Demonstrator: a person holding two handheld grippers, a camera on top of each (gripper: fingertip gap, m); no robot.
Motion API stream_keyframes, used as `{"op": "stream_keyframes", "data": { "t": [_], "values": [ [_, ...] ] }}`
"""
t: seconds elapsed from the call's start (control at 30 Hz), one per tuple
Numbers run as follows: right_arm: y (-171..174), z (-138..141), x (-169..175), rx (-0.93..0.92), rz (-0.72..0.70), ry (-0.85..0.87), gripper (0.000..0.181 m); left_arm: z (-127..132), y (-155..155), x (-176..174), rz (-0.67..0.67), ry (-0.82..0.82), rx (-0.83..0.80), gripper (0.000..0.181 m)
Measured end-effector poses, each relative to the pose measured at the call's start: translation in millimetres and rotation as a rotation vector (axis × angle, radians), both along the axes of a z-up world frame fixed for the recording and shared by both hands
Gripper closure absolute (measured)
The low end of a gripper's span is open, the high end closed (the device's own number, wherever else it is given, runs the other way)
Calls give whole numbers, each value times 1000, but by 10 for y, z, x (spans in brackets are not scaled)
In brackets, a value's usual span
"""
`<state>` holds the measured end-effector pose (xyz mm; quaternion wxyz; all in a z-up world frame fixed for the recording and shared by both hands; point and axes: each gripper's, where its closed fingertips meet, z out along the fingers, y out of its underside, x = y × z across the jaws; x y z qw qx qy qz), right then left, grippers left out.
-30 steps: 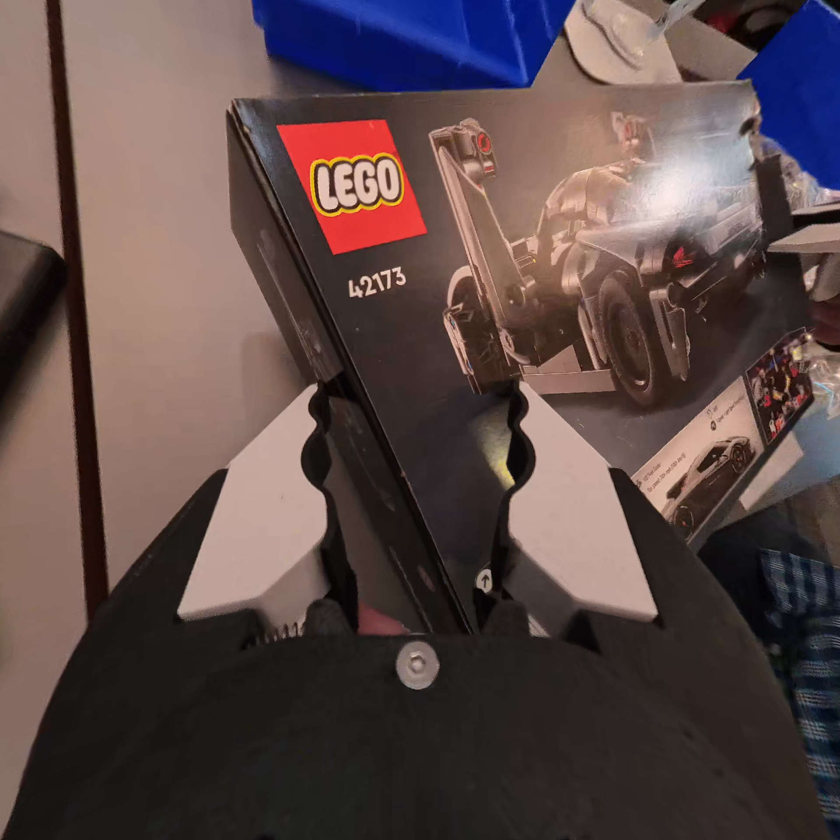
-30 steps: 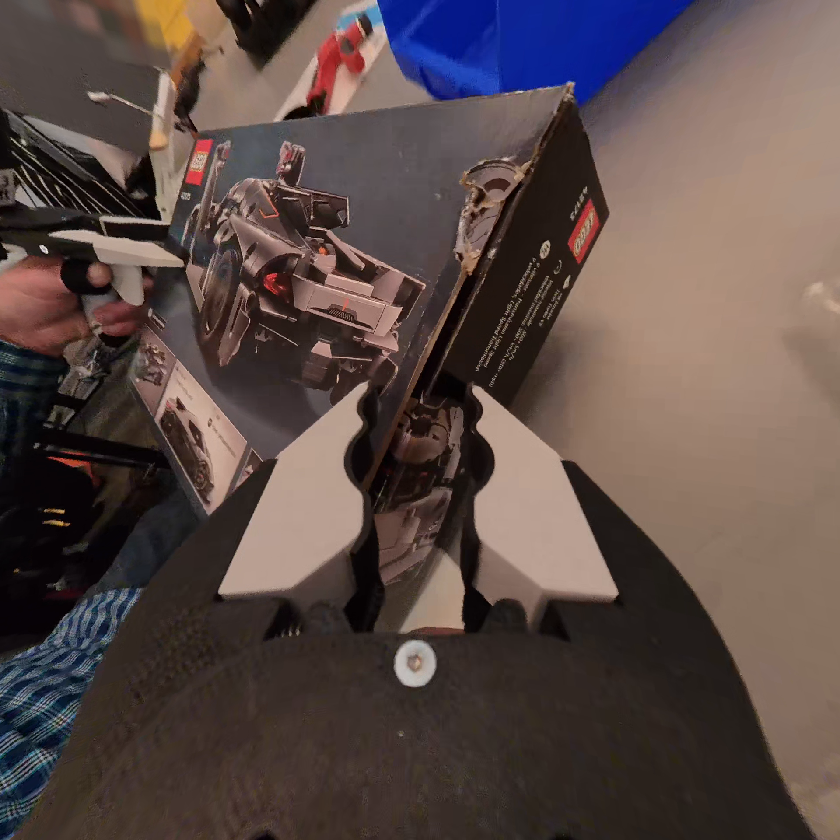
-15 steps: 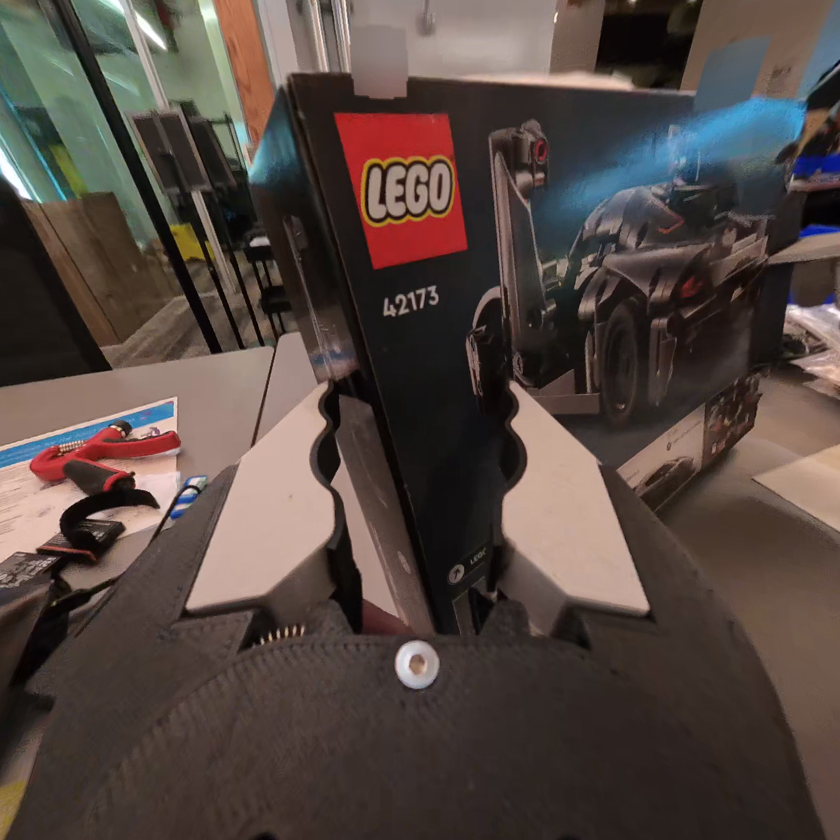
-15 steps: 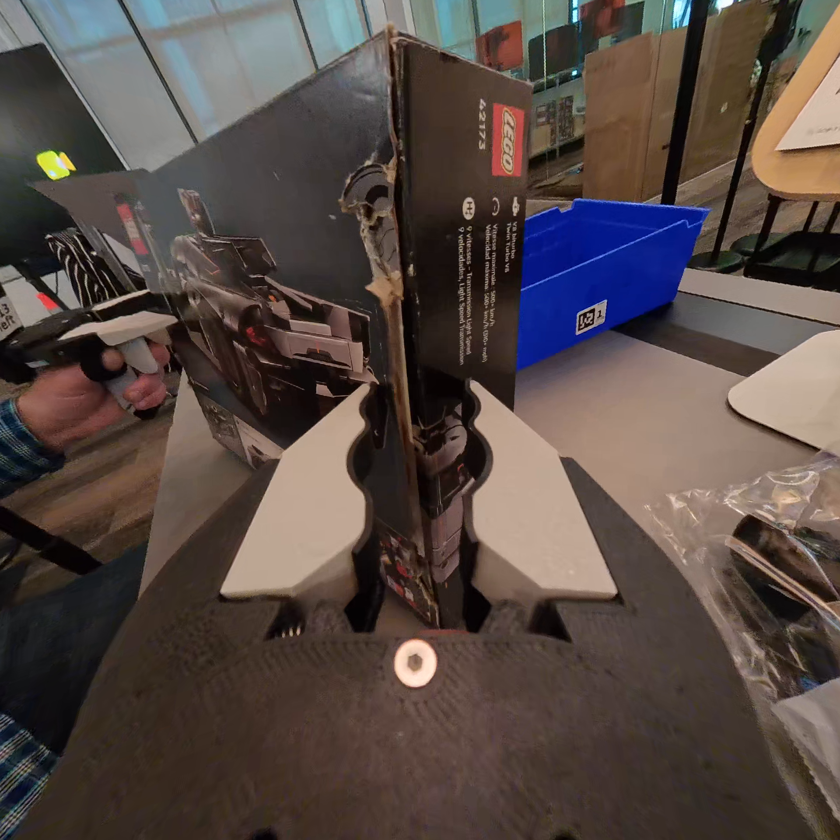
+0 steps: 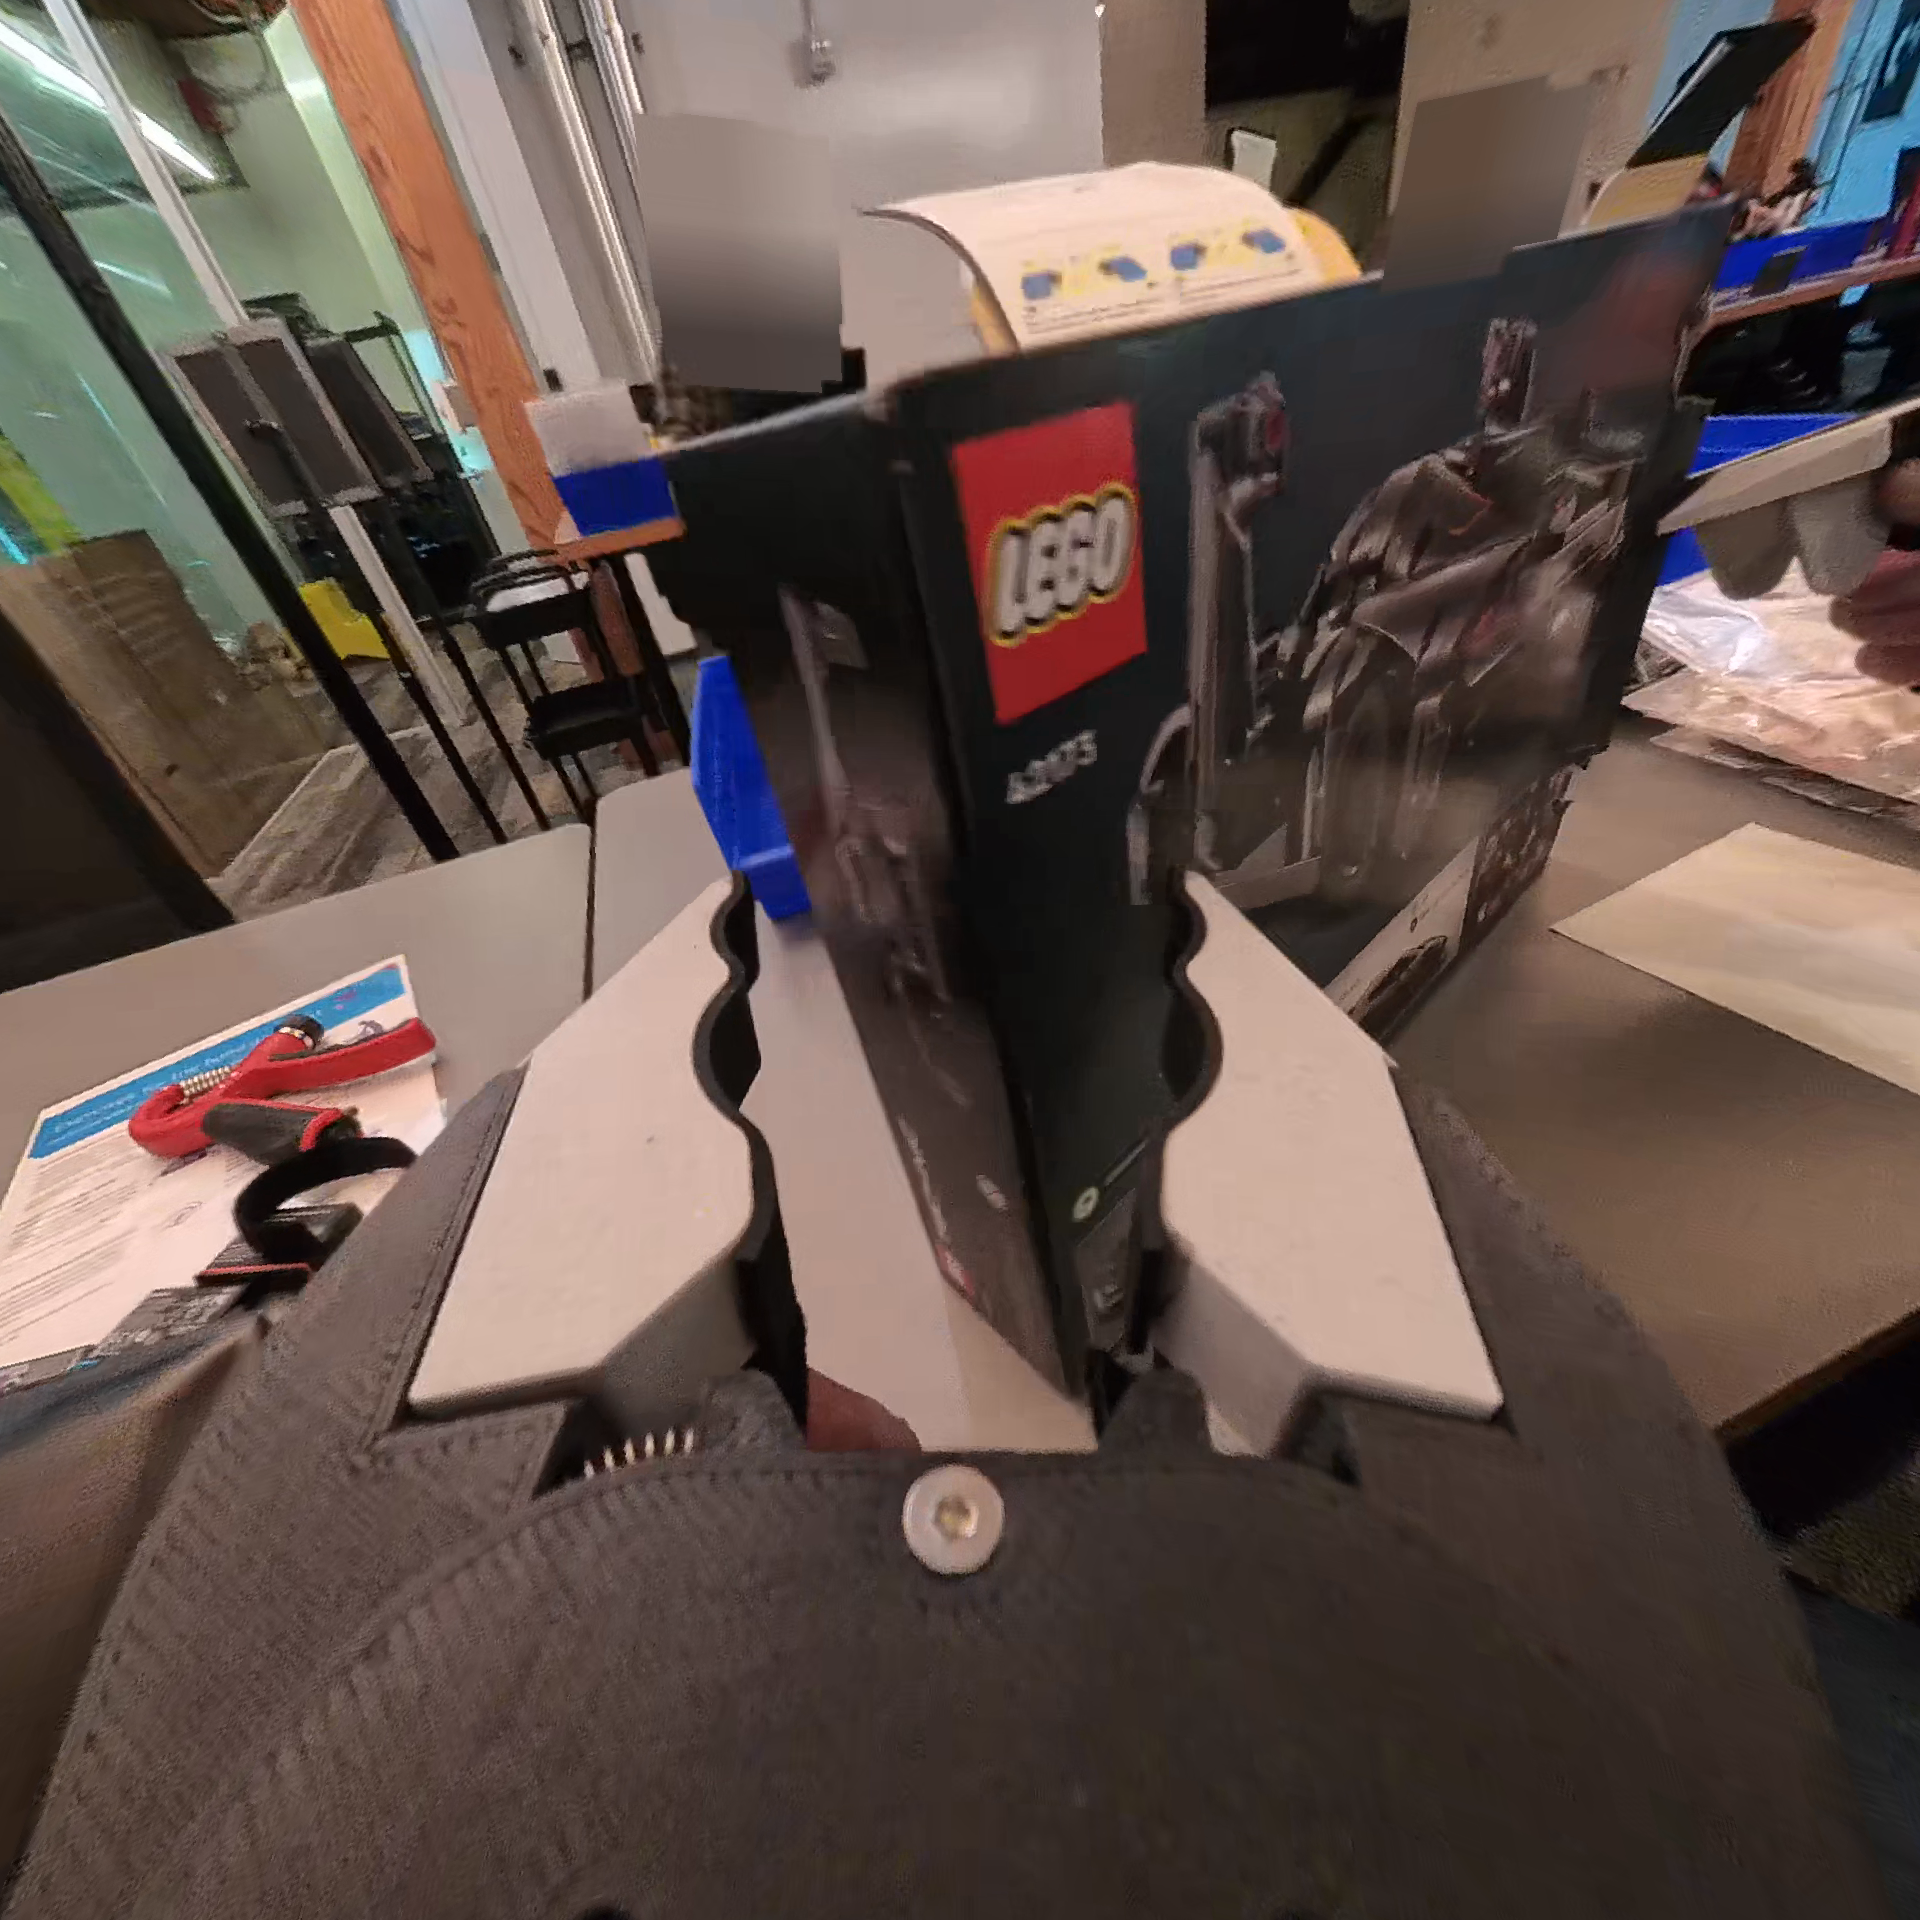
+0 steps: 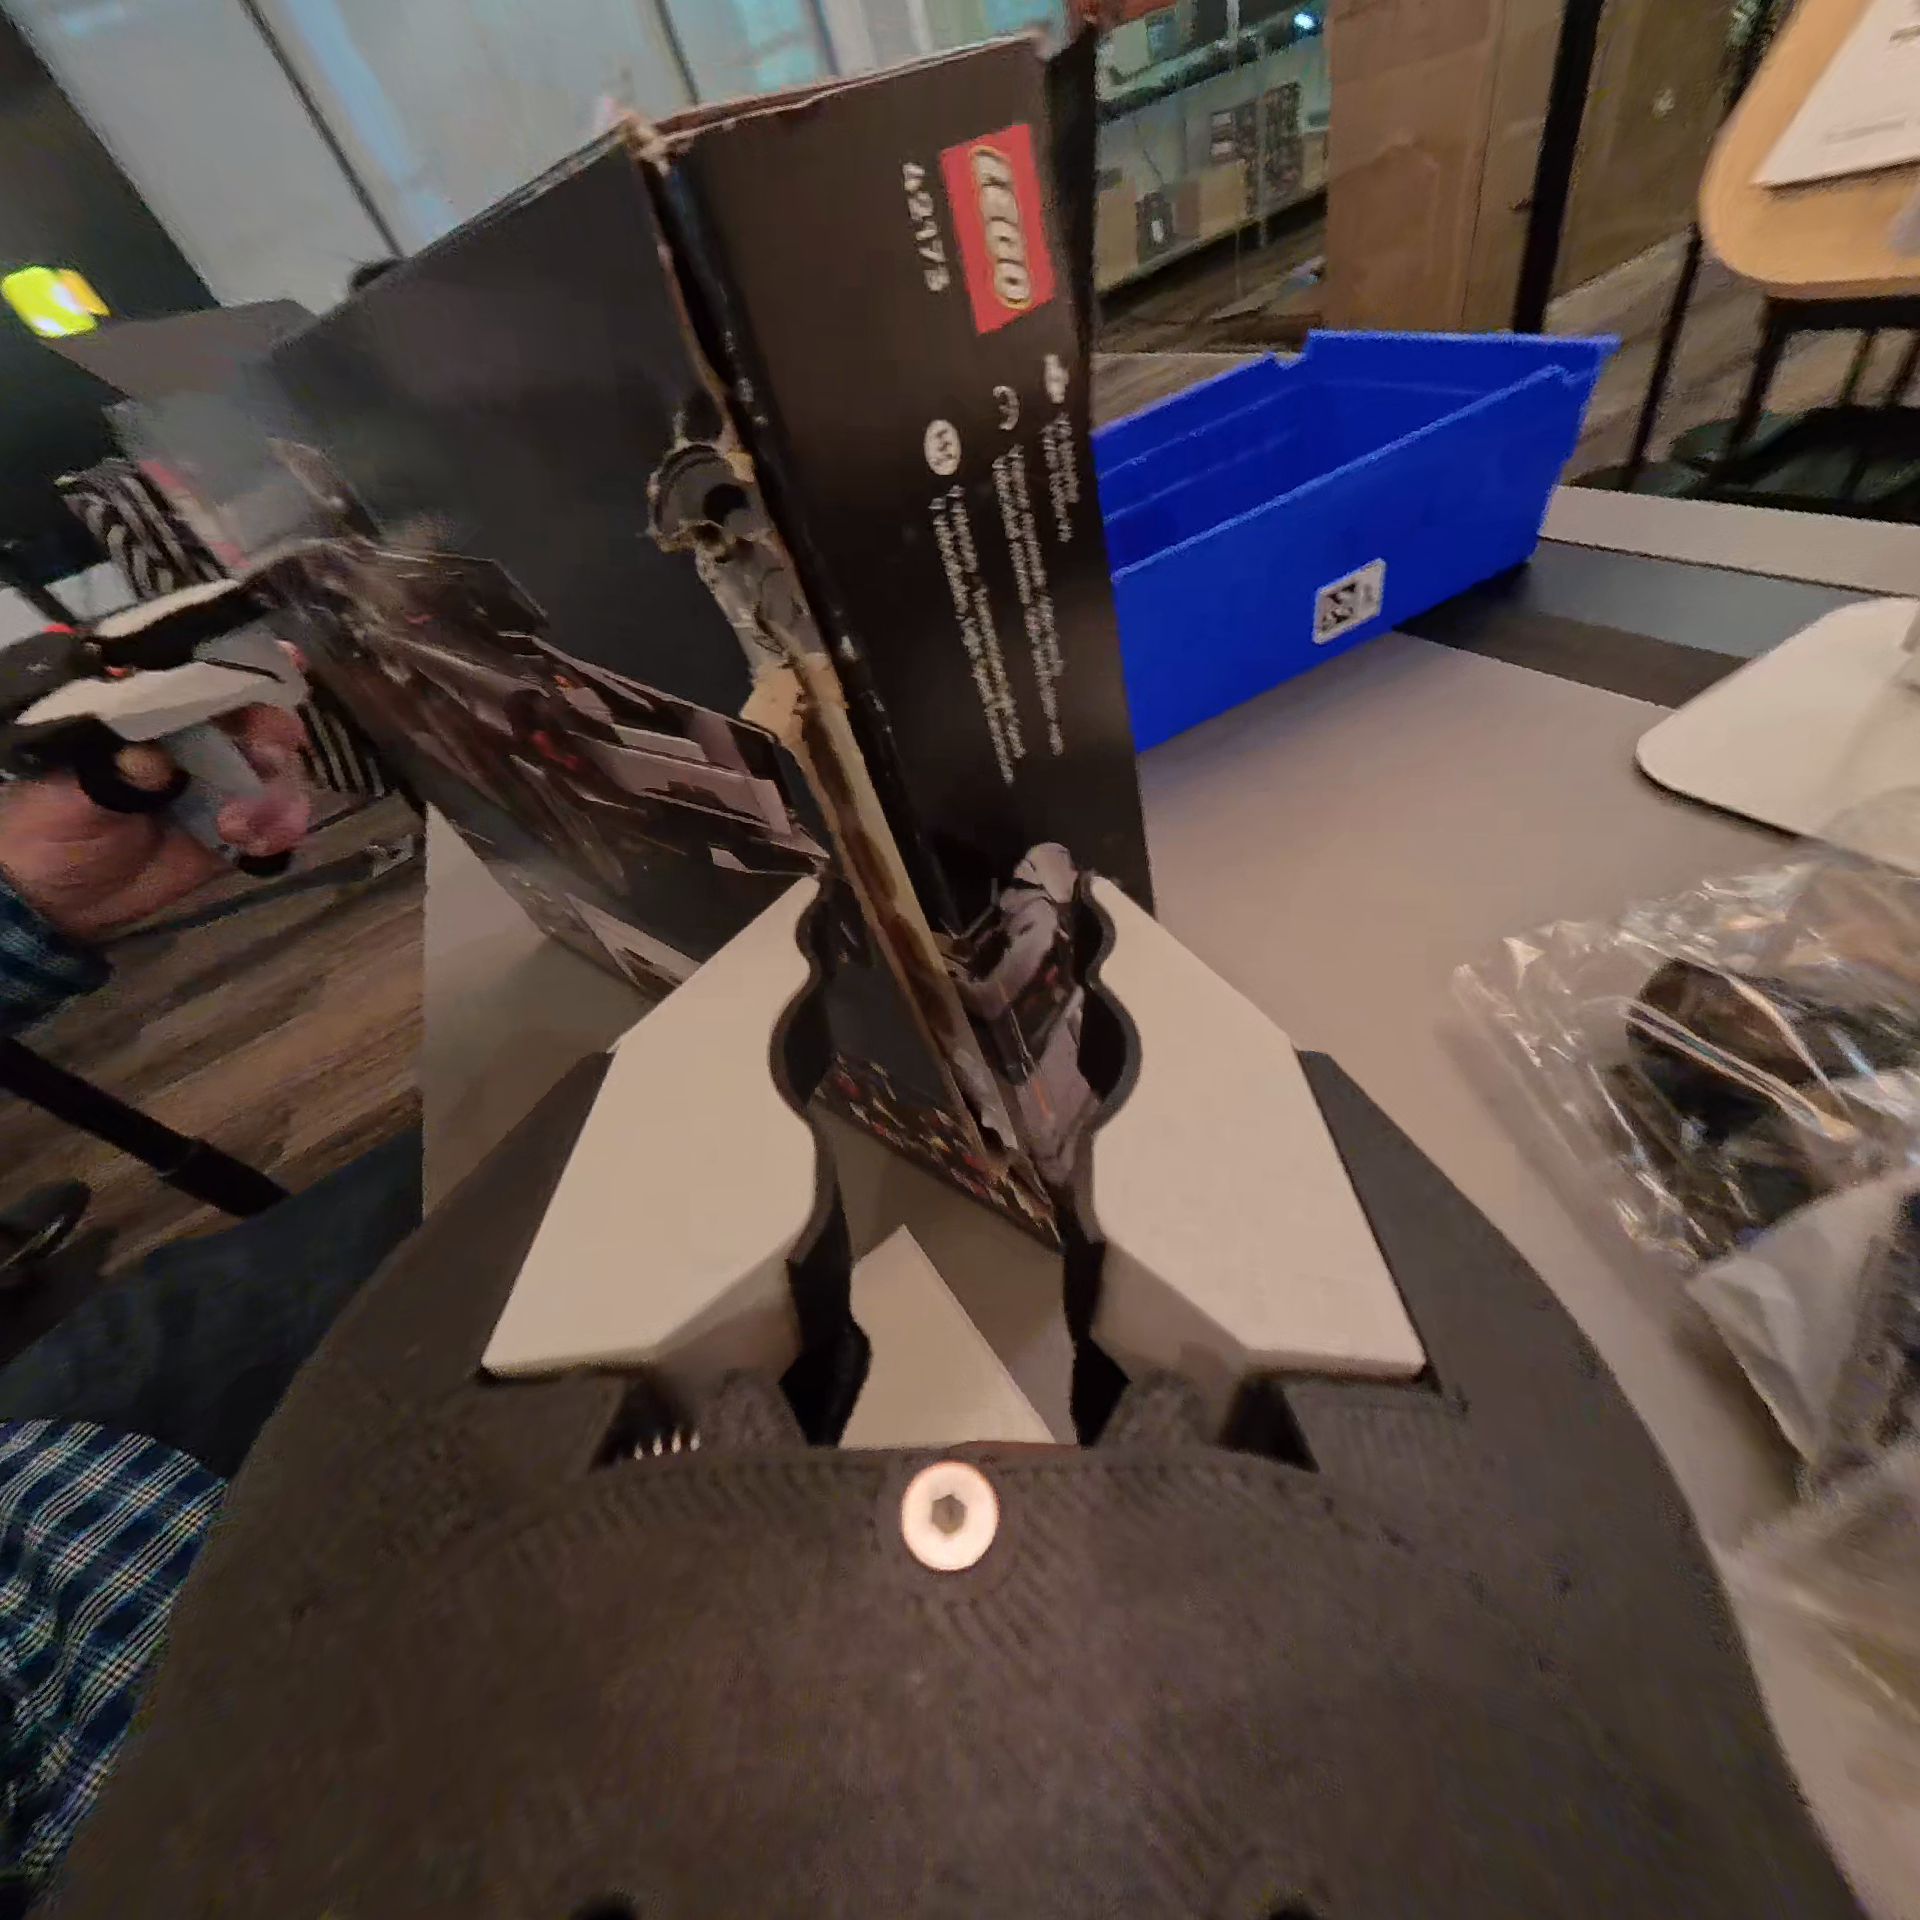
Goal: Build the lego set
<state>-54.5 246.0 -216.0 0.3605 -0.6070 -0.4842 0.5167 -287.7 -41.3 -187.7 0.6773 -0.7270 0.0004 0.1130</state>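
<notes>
The black Lego box [image 5: 1299, 644] stands upright on the grey table [image 5: 1662, 1143], a little tilted and blurred. My left gripper [image 5: 961, 987] straddles its near left end. Bare table shows between the left pad [image 5: 727, 1039] and the box side, so it is open. My right gripper [image 6: 951, 966] straddles the box's torn right end [image 6: 883, 468]. A gap shows between its left pad [image 6: 805, 1039] and the cardboard, so it is open too. The other gripper shows at each view's edge: the right one [image 5: 1787, 488] and the left one [image 6: 156, 665].
A blue bin [image 6: 1351, 540] stands behind the box. Clear bags of parts [image 6: 1714, 1070] lie at the right. A red hand tool [image 5: 270, 1081] lies on a leaflet [image 5: 104, 1226] at the left. A pale sheet [image 5: 1766, 935] lies right of the box. My right fingertips sit around 40 cm from my left ones.
The box swung from a tilted, lifted pose to standing on the table. Both grippers widened their jaws and their pads came off the box.
</notes>
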Motion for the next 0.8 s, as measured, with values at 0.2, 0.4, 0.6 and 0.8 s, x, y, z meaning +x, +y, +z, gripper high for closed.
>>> {"op": "stream_keyframes", "data": {
  "t": [0.2,0.4,0.6,0.8],
  "values": [
    [-235,-3,155,-27,-50,-91,117,-60,-4,-427,-230,-266,-111,67],
    [-397,-280,-99,-44,-102,-186,85,-532,261,-66,-530,-276,-378,74],
    [-208,-362,-453,-37,-117,-176,71,-607,345,260,-516,-180,-345,93],
    [60,-353,-725,-55,-97,-158,67,-586,273,660,-408,-150,-285,97]
  ]
}}
